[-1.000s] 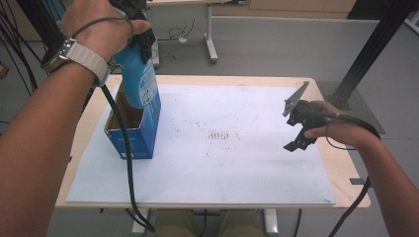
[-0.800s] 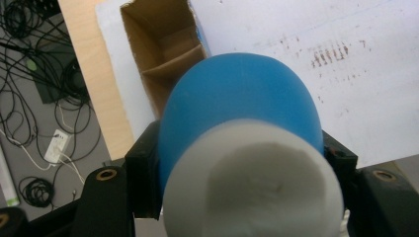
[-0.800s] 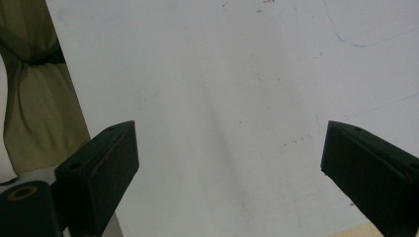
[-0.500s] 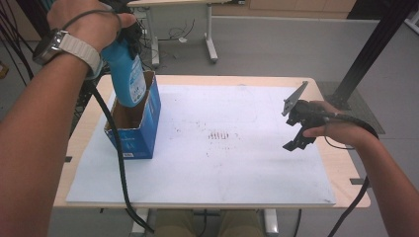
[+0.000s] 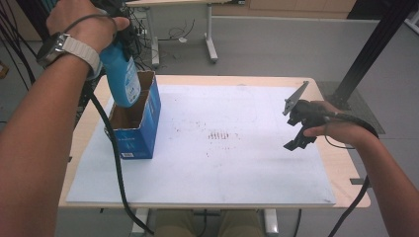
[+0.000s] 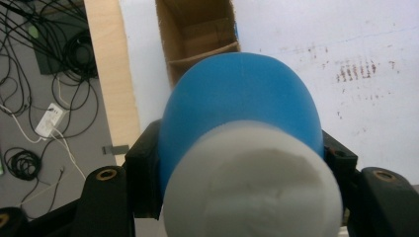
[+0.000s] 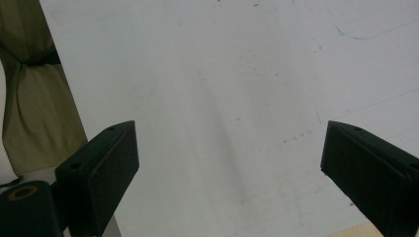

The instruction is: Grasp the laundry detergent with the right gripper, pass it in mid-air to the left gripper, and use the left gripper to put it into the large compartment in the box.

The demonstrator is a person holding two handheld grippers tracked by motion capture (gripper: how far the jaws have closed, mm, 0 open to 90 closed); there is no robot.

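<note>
Above the open cardboard box at the surface's far left, the left claw clamps a blue bottle hanging upright, base down; the right claw stands released.

Light wood counter w/ white sheet on top, faint reddish smudges mid-sheet. Grey floor all round. Second desk's white legs behind, cables tangled at its base. Black frame post far right. More black cables + white adapter on floor. Even indoor light.
</note>
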